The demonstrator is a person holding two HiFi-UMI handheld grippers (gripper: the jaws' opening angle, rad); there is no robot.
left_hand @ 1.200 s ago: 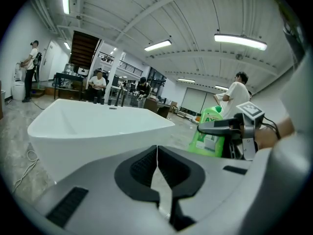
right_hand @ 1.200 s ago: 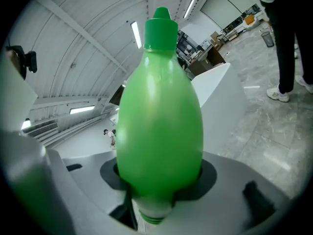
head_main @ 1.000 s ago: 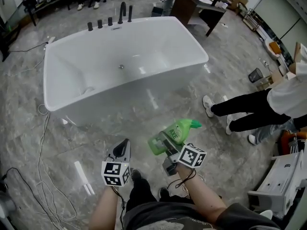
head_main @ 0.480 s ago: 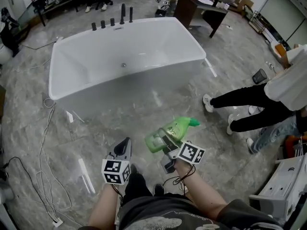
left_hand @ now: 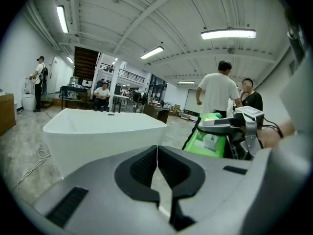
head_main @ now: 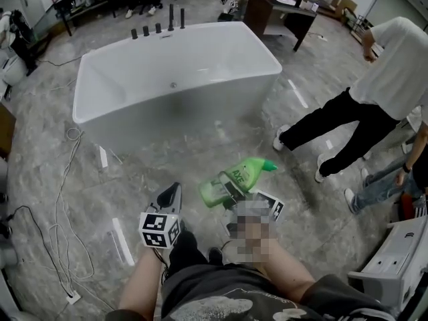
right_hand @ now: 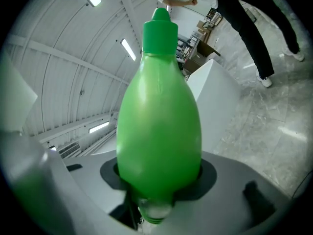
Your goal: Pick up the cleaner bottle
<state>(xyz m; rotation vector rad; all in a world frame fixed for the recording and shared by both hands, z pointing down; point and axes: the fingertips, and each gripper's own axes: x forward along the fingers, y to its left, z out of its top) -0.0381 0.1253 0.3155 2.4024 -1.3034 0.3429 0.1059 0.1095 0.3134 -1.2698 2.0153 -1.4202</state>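
Observation:
A green cleaner bottle hangs in the air over the grey floor, lying tilted with its cap pointing up and right. My right gripper is shut on its body. In the right gripper view the bottle fills the middle, with a dark pad pressed on each side of it at the right gripper. My left gripper floats to the left of the bottle with nothing in it. Its jaws meet in the left gripper view, where the bottle shows at the right.
A white bathtub with black tap fittings stands ahead. A person in a white shirt and black trousers stands to the right. Cables trail on the floor at left. A white machine is at lower right, desks at the back.
The bathtub now sits a little farther off in the head view. The person at right has stepped in closer. The bottle stays in the right gripper's hold.

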